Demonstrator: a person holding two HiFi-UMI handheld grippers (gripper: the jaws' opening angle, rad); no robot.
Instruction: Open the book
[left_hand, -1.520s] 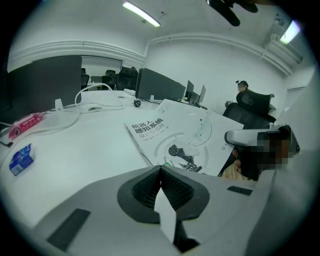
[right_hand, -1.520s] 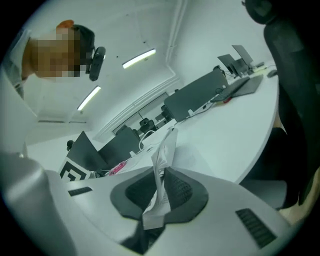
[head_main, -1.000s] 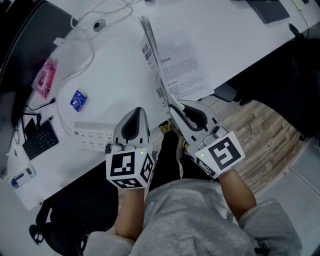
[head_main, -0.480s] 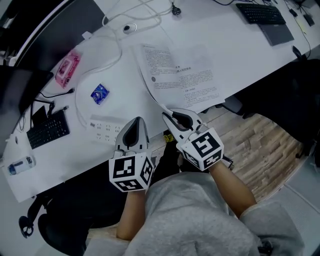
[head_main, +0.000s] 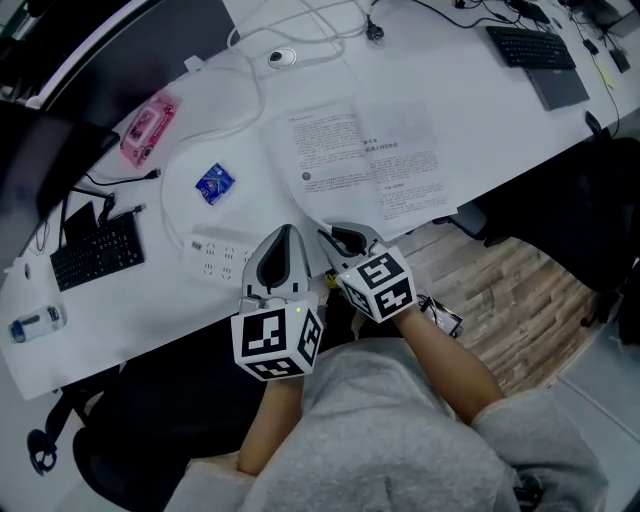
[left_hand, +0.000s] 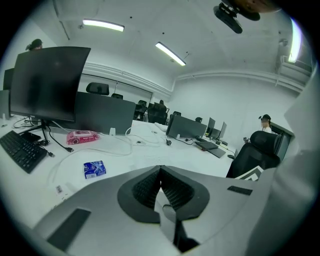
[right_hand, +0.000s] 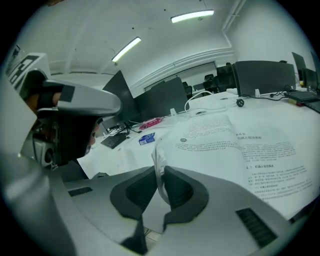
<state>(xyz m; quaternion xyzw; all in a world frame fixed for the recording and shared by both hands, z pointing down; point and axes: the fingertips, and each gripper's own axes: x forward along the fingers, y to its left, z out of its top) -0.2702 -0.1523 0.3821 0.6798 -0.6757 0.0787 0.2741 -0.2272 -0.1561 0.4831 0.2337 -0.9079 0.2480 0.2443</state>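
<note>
"Book first: where is it lying?"

"Open and face up on the white desk, close to the desk's near edge. Two printed pages show. The right-hand one lies flat. The left-hand one lifts at its near corner and curls up off the desk."

"What lifts that corner?"

"The right gripper. Its own view shows white paper edges standing between the two dark pads, and the pads are pressed against them. So the claw is narrow and closed on the book's leaves. It looks like a thin sheaf rather than a single sheet, though I can't count them from here."

"And the other claw?"

"The left gripper is just beside the right one, on its left, over the front part of the desk. Its jaws meet at the tips and there is nothing between them. It isn't touching the book. The two marker cubes sit close together above the person's grey top."

"What else is on the desk?"

"A white power strip is just left of the left gripper. Beyond that, a small blue packet lies well apart from the book's left page. A pink pack sits farther back on the left, and a black keyboard is out at the left edge."

"Does any of it touch the book?"

"No, each lies apart from it."
</note>
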